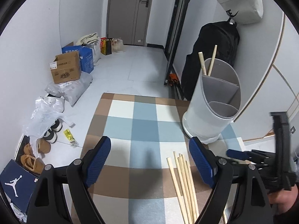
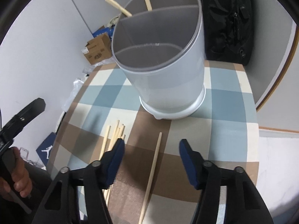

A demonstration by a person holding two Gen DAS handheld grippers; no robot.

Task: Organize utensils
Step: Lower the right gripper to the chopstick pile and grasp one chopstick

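A white utensil holder (image 1: pixel 211 108) (image 2: pixel 164 71) with three grey compartments stands on the checked tablecloth (image 1: pixel 142 123) (image 2: pixel 224 104). Two wooden chopsticks (image 1: pixel 204 61) (image 2: pixel 130 1) stand in its far compartment; the other two look empty. A bundle of several chopsticks (image 1: pixel 184 184) (image 2: pixel 114 136) lies flat on the cloth. A single chopstick (image 2: pixel 152 171) lies apart, between the right gripper's open fingers. My left gripper (image 1: pixel 149 164) is open and empty, with the bundle by its right finger. My right gripper (image 2: pixel 151 160) is open above the single chopstick. It also shows in the left wrist view (image 1: pixel 241 154).
The table edge runs along the left, with boxes (image 1: pixel 65 69), plastic bags (image 1: pixel 46 115) and shoes (image 1: pixel 43 145) on the floor below. A black backpack (image 1: pixel 211 56) (image 2: pixel 228 18) leans against the wall behind the holder. A curved white panel (image 1: pixel 265 65) stands at the right.
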